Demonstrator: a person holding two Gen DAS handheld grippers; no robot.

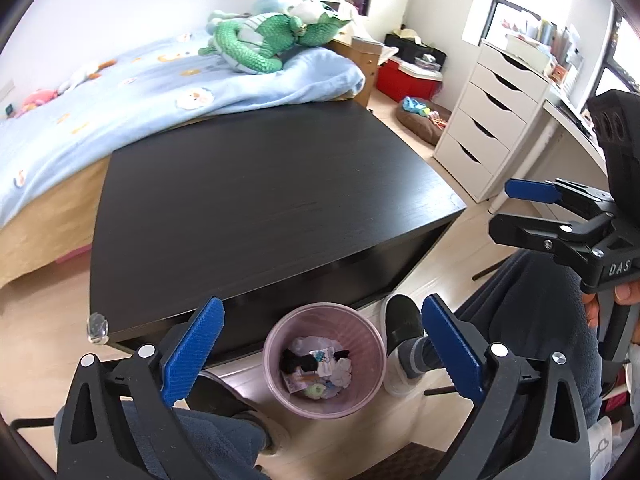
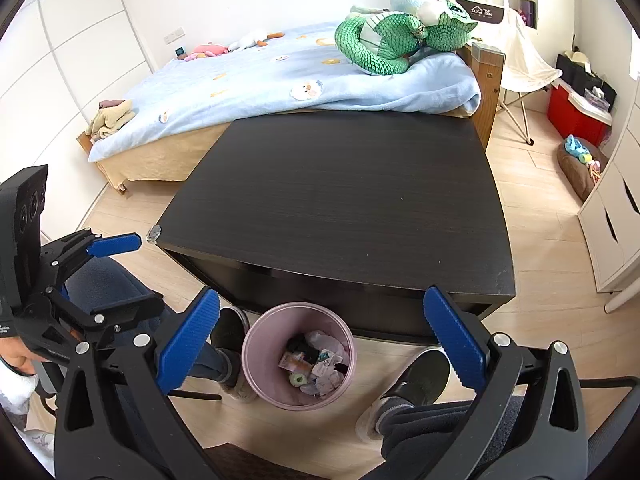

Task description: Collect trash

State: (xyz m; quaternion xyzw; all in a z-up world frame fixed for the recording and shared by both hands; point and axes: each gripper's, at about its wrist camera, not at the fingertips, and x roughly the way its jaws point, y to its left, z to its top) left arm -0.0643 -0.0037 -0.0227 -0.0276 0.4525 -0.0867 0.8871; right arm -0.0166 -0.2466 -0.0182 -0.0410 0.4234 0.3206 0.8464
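A pink waste bin [image 1: 276,384] stands on the floor in front of a dark table [image 1: 260,200], between the person's feet. It holds mixed trash [image 1: 316,372]: paper scraps, wrappers, something black. My left gripper [image 1: 322,344] is open and empty, held above the bin. In the right wrist view the bin [image 2: 256,360] with its trash [image 2: 316,364] sits below my right gripper [image 2: 320,336], which is also open and empty. The right gripper also shows at the right of the left wrist view [image 1: 504,208], and the left gripper at the left of the right wrist view [image 2: 132,276]. The table top [image 2: 340,192] is bare.
A bed [image 2: 260,80] with a blue blanket and a green plush dragon [image 2: 400,36] stands behind the table. A white drawer unit [image 1: 488,120] is at the right. A red box [image 2: 576,112] and a pet bed [image 2: 580,164] are on the floor. The person's shoes [image 1: 400,320] flank the bin.
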